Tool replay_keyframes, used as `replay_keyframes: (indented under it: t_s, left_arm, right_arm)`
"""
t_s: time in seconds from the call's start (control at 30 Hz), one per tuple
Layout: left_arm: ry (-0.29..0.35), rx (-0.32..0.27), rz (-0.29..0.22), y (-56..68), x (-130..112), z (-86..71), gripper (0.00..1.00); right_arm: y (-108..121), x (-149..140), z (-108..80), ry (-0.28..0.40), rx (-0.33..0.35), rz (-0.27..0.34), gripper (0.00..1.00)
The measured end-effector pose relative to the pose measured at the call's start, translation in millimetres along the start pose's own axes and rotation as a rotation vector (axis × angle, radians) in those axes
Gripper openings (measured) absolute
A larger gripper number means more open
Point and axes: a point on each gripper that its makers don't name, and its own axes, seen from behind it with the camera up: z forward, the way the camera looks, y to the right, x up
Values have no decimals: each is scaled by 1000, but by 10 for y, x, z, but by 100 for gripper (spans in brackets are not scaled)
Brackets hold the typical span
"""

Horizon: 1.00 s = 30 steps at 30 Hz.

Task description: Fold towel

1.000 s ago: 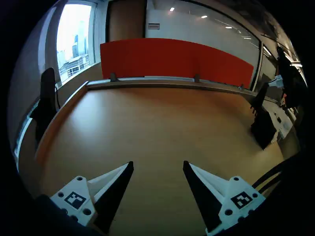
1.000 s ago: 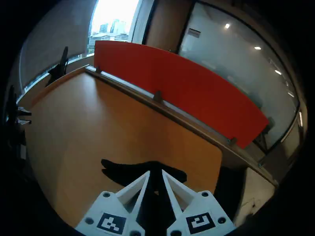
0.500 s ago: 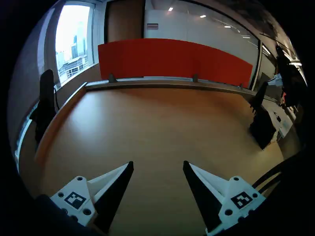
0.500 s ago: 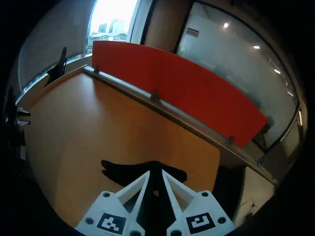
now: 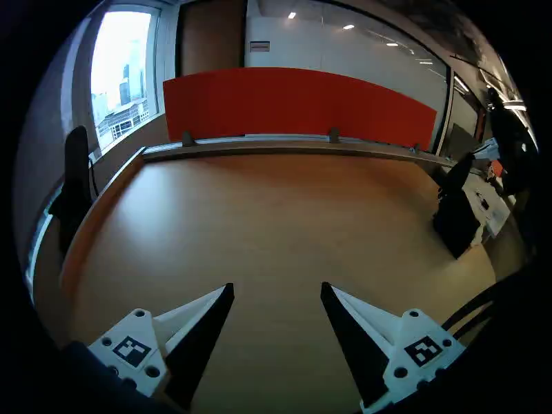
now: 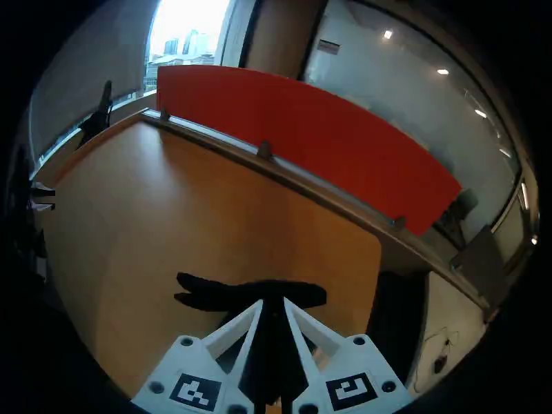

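Note:
A black towel (image 6: 207, 293) is pinched between the white fingers of my right gripper (image 6: 272, 302). Its dark cloth spreads left and right just past the fingertips, over the wooden table (image 6: 172, 207). The cloth fills the narrow gap between the fingers, and the part below them is hidden. My left gripper (image 5: 276, 286) hangs open above the bare wooden table (image 5: 276, 207), with nothing between its wide-spread fingers.
A red partition (image 5: 297, 100) runs along the table's far edge, also the red partition (image 6: 310, 145) in the right gripper view. A black chair (image 5: 72, 186) stands at the left edge and another black chair (image 5: 455, 217) at the right edge. A window (image 5: 121, 83) lies beyond.
Both views have drifted slightly: the partition and chairs slide a little to the left in the left gripper view. The right gripper view turns a bit, showing more floor at right. Grips unchanged.

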Motion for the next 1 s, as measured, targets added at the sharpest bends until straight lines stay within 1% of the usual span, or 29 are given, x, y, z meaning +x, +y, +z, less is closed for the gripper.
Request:
replay_keyframes:
  t_s: [0.2,0.5,0.7,1.0]
  left_arm:
    - [-3,-9,7,54,-12,0,94]
    - [-5,-17,12,115,-23,8,94]
    - [-7,-15,12,118,-38,-4,94]
    - [-7,-7,14,96,-52,-40,94]
  right_arm:
    - [-6,-427,-97,-40,2,46,6]
    - [-51,-898,-208,-85,-5,91,6]
    - [-60,-1168,-210,-123,-8,116,6]
    - [-51,-1487,-170,-172,-24,137,6]
